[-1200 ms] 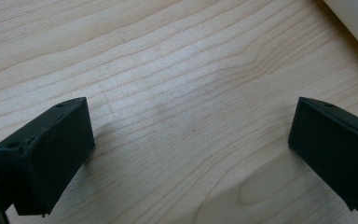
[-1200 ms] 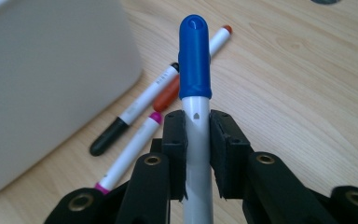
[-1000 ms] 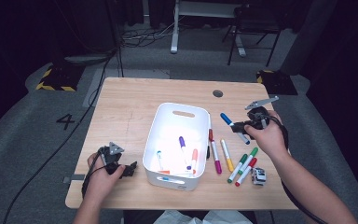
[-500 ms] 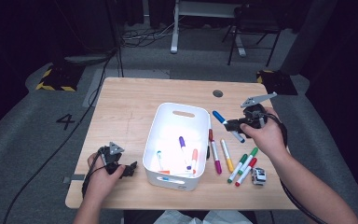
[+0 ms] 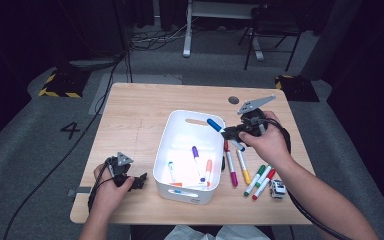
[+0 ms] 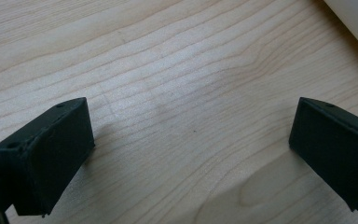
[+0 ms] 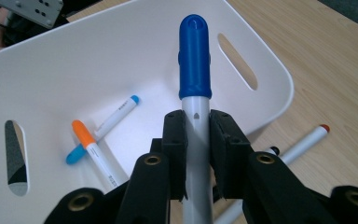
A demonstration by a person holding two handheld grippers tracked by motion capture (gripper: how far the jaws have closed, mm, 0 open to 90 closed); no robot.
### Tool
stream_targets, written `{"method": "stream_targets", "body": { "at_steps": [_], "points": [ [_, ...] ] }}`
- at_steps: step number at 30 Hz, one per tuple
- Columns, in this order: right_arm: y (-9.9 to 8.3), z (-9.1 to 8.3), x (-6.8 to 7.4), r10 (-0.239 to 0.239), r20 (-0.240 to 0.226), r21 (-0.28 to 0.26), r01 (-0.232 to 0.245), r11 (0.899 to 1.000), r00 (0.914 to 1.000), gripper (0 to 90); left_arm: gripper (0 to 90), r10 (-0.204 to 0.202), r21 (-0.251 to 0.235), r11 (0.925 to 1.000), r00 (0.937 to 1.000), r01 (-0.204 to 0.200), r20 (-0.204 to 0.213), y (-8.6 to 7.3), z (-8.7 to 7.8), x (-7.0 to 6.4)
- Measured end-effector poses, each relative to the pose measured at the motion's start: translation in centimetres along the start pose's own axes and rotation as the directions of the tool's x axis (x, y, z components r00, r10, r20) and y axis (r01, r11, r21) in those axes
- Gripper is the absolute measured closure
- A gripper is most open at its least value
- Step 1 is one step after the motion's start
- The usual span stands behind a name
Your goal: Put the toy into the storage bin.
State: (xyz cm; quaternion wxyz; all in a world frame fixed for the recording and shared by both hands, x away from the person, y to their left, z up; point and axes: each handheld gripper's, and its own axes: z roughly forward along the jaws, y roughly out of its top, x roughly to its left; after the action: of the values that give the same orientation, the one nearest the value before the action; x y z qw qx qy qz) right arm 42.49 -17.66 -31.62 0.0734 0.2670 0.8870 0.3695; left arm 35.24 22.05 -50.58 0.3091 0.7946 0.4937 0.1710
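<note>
Your right gripper [image 5: 230,132] has its black jaws clamped on the smooth white barrel of a marker with a ribbed blue cap [image 7: 194,70]. The cap points ahead of the jaws, over the right rim of the glossy white plastic bin with rounded corners and slotted handles [image 5: 179,130]. Past the jaw tips, on the bin's floor, lie a white marker with an orange cap [image 7: 93,152] and a slimmer white pen with light blue ends [image 7: 103,128] crossing beside it; the high view also shows a purple-capped marker [image 5: 197,161] there. The bin's curved wall stands just ahead of the jaws.

To the right of the jaws, on the pale, grained wooden bench [image 5: 135,115], a white marker with a red tip [image 7: 304,141] lies beside the bin. The high view shows more loose markers [image 5: 245,170] below your right hand [image 5: 265,142], with a small white and black object [image 5: 277,189] near them.

Your right hand is raised, the gripper angled towards the bin. Your left gripper [image 5: 130,180] rests low on the bench just left of the bin, its matte black jaws spread wide with bare wood between them and the bin's white edge [image 6: 354,18] beyond the right jaw.
</note>
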Motion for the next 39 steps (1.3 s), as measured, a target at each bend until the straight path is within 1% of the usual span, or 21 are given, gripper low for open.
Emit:
{"method": "stream_targets", "body": {
  "at_steps": [3,5,12,13,19,22,27,29,30,32,34,35,36,39],
  "points": [
    [0.8,0.5,0.6,-0.016,-0.010,-0.007,0.015,1.000,0.9998,76.6,0.1,0.000,0.001,1.0000,1.0000,0.000,-0.002,0.0,0.0,0.0],
    [1.2,0.8,1.0,-0.024,-0.015,-0.001,0.024,1.000,0.9996,76.6,0.1,0.000,0.001,1.0000,1.0000,0.000,-0.002,0.0,0.0,0.0],
    [2.5,2.4,2.1,-0.068,-0.037,-0.004,0.068,0.998,0.9970,76.6,0.1,-0.002,0.002,1.0000,1.0000,0.002,-0.003,0.1,0.1,0.0],
    [2.6,2.6,2.3,-0.062,-0.037,0.001,0.062,0.998,0.9974,76.6,0.1,-0.002,0.002,1.0000,1.0000,0.002,-0.003,0.1,0.1,0.0],
    [3.1,4.2,2.6,-0.077,-0.049,0.012,0.078,0.997,0.9958,76.6,0.1,-0.002,0.002,1.0000,1.0000,0.002,-0.003,0.1,0.1,0.0],
    [3.2,4.8,2.6,-0.087,-0.050,0.024,0.088,0.996,0.9950,76.6,0.1,-0.002,0.002,1.0000,1.0000,0.002,-0.003,0.1,0.1,0.0],
    [2.9,5.4,2.5,-0.090,-0.047,0.046,0.092,0.995,0.9948,76.6,0.1,-0.002,0.002,1.0000,1.0000,0.002,-0.003,0.1,0.1,0.0],
    [2.8,5.5,2.6,-0.081,-0.043,0.057,0.083,0.995,0.9958,76.6,0.1,-0.001,0.002,1.0000,1.0000,0.001,-0.003,0.1,0.0,0.0],
    [2.7,5.6,2.5,-0.087,-0.043,0.058,0.089,0.994,0.9953,76.7,0.1,-0.002,0.002,1.0000,1.0000,0.002,-0.003,0.1,0.1,0.0],
    [2.5,5.8,2.4,-0.084,-0.047,0.064,0.087,0.994,0.9953,76.6,0.1,-0.001,0.002,1.0000,1.0000,0.001,-0.003,0.1,0.1,0.0],
    [2.4,6.1,2.5,-0.094,-0.047,0.069,0.098,0.993,0.9944,76.6,0.1,-0.002,0.002,1.0000,1.0000,0.002,-0.003,0.1,0.1,0.0],
    [2.4,6.2,2.6,-0.088,-0.048,0.079,0.092,0.993,0.9949,76.7,0.1,-0.002,0.002,1.0000,1.0000,0.002,-0.003,0.1,0.1,0.0],
    [2.3,6.4,2.6,-0.099,-0.044,0.081,0.102,0.991,0.9941,76.7,0.1,-0.002,0.002,1.0000,1.0000,0.002,-0.003,0.1,0.1,0.0],
    [2.1,6.9,2.8,-0.100,-0.045,0.103,0.104,0.989,0.9940,76.6,0.1,-0.002,0.002,1.0000,1.0000,0.002,-0.003,0.1,0.1,0.0]
  ]
}}
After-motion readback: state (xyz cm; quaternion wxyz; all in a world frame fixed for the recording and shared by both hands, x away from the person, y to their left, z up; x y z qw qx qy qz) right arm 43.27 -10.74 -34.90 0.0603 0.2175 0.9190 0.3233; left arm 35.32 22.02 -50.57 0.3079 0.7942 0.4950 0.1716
